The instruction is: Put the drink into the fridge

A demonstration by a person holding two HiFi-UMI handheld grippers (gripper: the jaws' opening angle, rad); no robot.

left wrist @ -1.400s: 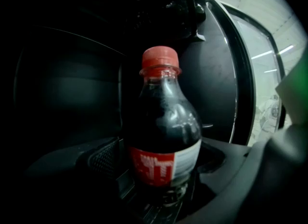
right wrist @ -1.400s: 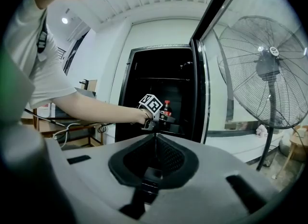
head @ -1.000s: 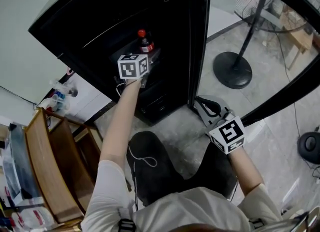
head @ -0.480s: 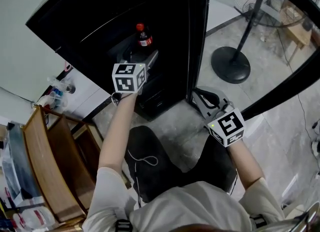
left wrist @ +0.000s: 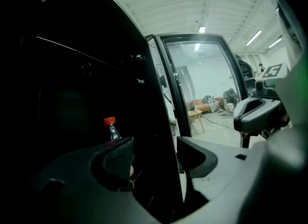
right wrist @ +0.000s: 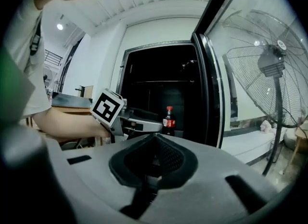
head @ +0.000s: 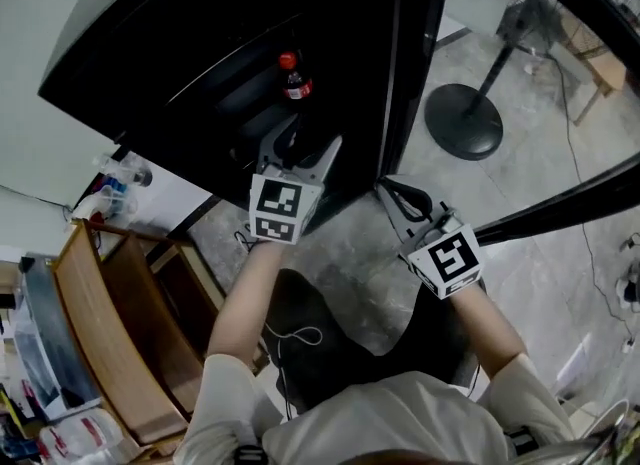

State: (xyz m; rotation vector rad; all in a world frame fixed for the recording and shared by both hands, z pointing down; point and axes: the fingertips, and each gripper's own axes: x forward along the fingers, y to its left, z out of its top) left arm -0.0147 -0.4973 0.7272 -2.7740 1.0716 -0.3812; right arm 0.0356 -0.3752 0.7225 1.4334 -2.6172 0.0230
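Note:
A cola bottle with a red cap stands upright on a shelf inside the open black fridge; it also shows in the left gripper view, bottle, and the right gripper view, bottle. My left gripper is just outside the fridge mouth, below the bottle and clear of it. Its jaws have just been closing, but a gap remains and nothing is between them; left gripper. My right gripper hovers by the door frame's foot, shut and empty; right gripper.
The fridge door swings open to the right. A standing fan's round base sits on the floor beyond it; its head is at the right. Wooden shelving stands at the left. The person's legs fill the lower middle.
My left gripper has pulled back out of the fridge toward the person, leaving the bottle standing on the shelf. The right gripper has shifted slightly.

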